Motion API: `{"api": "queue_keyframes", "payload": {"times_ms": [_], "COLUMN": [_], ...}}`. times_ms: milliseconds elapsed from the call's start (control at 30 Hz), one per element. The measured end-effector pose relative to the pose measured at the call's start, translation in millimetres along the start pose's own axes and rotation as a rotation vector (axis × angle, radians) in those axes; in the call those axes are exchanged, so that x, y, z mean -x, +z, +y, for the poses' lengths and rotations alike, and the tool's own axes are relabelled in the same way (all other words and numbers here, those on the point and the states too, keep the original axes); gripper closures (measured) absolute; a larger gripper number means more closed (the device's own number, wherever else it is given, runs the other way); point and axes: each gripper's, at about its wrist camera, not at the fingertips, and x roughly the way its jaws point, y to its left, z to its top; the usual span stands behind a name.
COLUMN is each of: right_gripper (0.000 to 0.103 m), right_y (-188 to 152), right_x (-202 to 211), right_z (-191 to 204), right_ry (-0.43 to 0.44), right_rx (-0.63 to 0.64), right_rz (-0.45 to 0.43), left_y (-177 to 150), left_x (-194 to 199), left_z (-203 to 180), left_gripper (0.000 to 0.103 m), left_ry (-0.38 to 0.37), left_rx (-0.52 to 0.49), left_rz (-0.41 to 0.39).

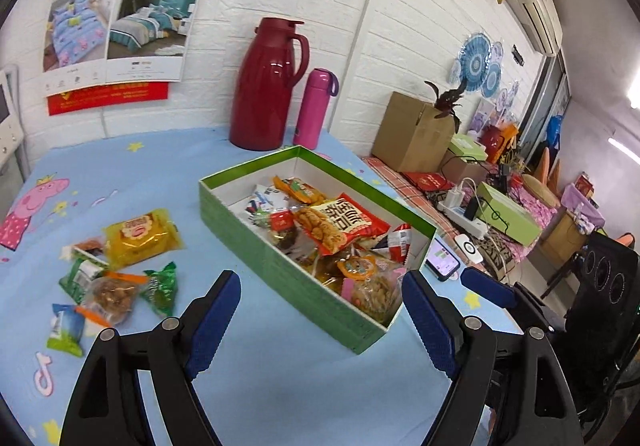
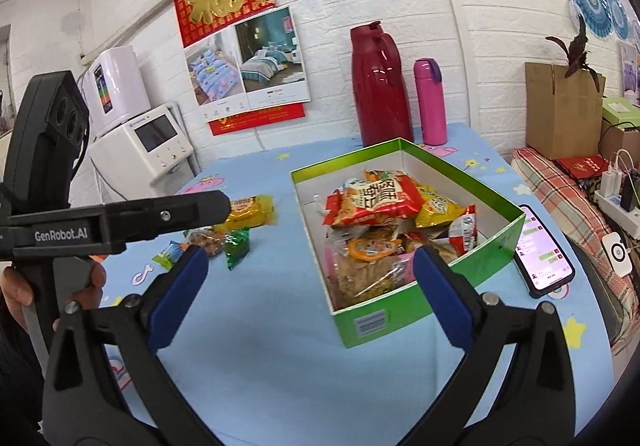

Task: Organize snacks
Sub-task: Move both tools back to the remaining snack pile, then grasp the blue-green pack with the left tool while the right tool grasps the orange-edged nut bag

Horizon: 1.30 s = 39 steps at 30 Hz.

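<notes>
**Desk:** Green cardboard, then — what does the green gift box (image 1: 280, 266) hold, and where does it sit?

**Photographer:** It stands on the blue cartoon tablecloth (image 1: 168, 165), lid off and heaped with packets, a red-and-white snack bag (image 1: 344, 224) on top. A smartphone (image 2: 540, 250) lies just beside its right wall; a dark red thermos jug (image 1: 270, 85) and a pink flask (image 1: 316, 107) stand behind.

**Desk:** What is left outside?

**Photographer:** A loose cluster to the left: a yellow packet (image 1: 140, 236), a green foil-wrapped snack (image 1: 162, 288), a clear packet of brown pieces (image 1: 114, 296), a small green-and-blue packet (image 1: 66, 328).

**Desk:** And the tongs?

**Photographer:** Both spread wide, holding nothing. The left gripper (image 1: 320, 320) hangs over the cloth beside the box; the right gripper (image 2: 310, 296) faces the box's near end.

**Desk:** How would those packets handle?

**Photographer:** Light, I'd judge, crinkly and slippery, the contents easily crushed. A gentle pinch on a crimped end seam looks safest.
</notes>
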Motion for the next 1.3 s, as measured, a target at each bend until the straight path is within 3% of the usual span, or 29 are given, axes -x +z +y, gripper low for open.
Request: {"api": "queue_keyframes", "payload": {"times_ms": [267, 400, 500, 633, 833, 933, 1033, 1100, 1200, 1267, 1300], "right_gripper": [0.001, 0.001, 0.001, 0.001, 0.001, 0.001, 0.001, 0.001, 0.001, 0.001, 0.001], "right_y": [-6, -9, -12, -16, -12, -7, -1, 2, 8, 11, 12], "right_x": [-20, -29, -34, -49, -103, -128, -146, -158, -181, -197, -204], "right_z": [46, 57, 62, 75, 96, 101, 107, 112, 121, 124, 125], "right_ry": [0.045, 0.063, 0.103, 0.126, 0.142, 0.151, 0.153, 0.159, 0.162, 0.170, 0.168], "right_rx": [0.056, 0.042, 0.031, 0.067, 0.046, 0.035, 0.040, 0.049, 0.076, 0.069, 0.066], "right_rz": [0.032, 0.030, 0.020, 0.056, 0.211, 0.250, 0.259, 0.274, 0.292, 0.304, 0.311], "left_y": [-17, -27, -39, -57, -57, -45, -42, -49, -60, -61, -61], "left_x": [29, 30, 30, 32, 17, 5, -4, -10, -23, -24, -27], "left_z": [40, 77, 129, 195, 230, 234, 243, 254, 267, 264, 260], "left_gripper": [0.018, 0.018, 0.018, 0.018, 0.018, 0.018, 0.019, 0.020, 0.033, 0.038, 0.050], "left_ry": [0.133, 0.262, 0.384, 0.457, 0.387, 0.357, 0.384, 0.351, 0.278, 0.292, 0.300], "left_rx": [0.027, 0.070, 0.188, 0.363, 0.440, 0.411, 0.385, 0.413, 0.463, 0.434, 0.403], "left_rz": [-0.027, -0.001, 0.006, 0.017, 0.070, 0.091, 0.088, 0.093, 0.151, 0.143, 0.155]}}
